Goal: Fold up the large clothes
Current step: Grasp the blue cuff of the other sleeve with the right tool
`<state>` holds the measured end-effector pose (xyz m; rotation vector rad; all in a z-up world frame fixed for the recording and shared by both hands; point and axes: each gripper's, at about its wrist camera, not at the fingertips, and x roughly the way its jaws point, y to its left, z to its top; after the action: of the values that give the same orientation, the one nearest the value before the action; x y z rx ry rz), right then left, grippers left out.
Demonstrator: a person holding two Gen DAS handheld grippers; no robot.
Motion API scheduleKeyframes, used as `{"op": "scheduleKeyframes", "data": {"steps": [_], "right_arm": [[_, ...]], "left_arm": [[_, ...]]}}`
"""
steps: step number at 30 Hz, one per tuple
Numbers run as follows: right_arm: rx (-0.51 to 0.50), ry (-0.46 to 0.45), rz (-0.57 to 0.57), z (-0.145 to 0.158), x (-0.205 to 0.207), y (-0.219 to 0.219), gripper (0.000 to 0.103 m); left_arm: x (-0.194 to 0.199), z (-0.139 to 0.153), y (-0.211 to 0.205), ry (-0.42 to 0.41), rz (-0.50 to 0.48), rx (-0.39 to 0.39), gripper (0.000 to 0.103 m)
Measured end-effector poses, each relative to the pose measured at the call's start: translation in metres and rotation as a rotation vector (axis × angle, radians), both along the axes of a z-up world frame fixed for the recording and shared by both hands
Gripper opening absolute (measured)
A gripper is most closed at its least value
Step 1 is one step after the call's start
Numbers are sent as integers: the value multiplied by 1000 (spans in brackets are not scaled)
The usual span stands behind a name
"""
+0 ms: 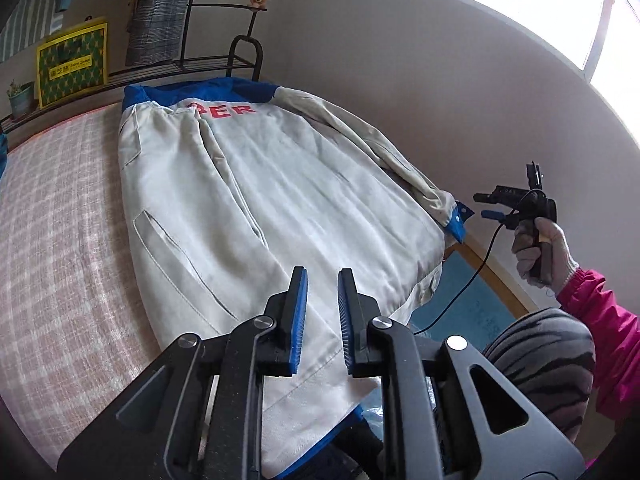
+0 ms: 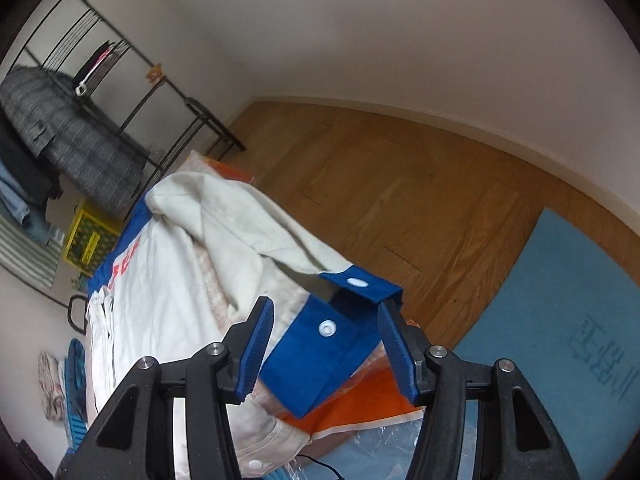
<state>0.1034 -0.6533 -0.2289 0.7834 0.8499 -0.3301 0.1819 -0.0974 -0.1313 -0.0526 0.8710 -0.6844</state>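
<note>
Ahead of the left gripper's blue-padded black fingers (image 1: 300, 312) lies a pale cream-grey jacket (image 1: 248, 184) with a royal-blue collar band (image 1: 200, 94) and red lettering (image 1: 224, 109) just below it. The bed cover (image 1: 64, 216) to the left of those fingers is a pink-and-white check. Beyond the jacket stands a yellow bag (image 1: 72, 62) with a green lattice print, beside a grey plaid garment (image 1: 162, 12) on a black rack (image 1: 224, 36). To the right, a white-grey knitted glove (image 1: 544, 248) meets a bright pink sleeve (image 1: 600, 320). Between the right gripper's blue fingers (image 2: 258, 352), the jacket's cuff (image 2: 340, 348) is royal blue with white snaps (image 2: 327, 328). Past it, the floor (image 2: 400, 184) is honey-brown wood, with a light blue mat (image 2: 560, 312) to the right.
</note>
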Motion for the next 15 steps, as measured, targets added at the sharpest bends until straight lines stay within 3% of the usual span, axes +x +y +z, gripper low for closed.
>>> {"op": "scheduleKeyframes", "data": {"steps": [9, 10, 12, 13, 15], "right_arm": [[319, -72, -218, -73, -1, -49, 65], [337, -79, -217, -77, 0, -49, 62], [362, -100, -188, -77, 5, -46, 41], [356, -102, -164, -74, 7, -44, 27], [291, -98, -118, -61, 9, -39, 11]], "left_arm": [[11, 1, -11, 11, 0, -3, 14], [11, 1, -12, 9, -1, 2, 14], [12, 2, -11, 3, 3, 6, 14], [12, 2, -11, 0, 8, 6, 14], [14, 4, -9, -4, 14, 1, 14]]}}
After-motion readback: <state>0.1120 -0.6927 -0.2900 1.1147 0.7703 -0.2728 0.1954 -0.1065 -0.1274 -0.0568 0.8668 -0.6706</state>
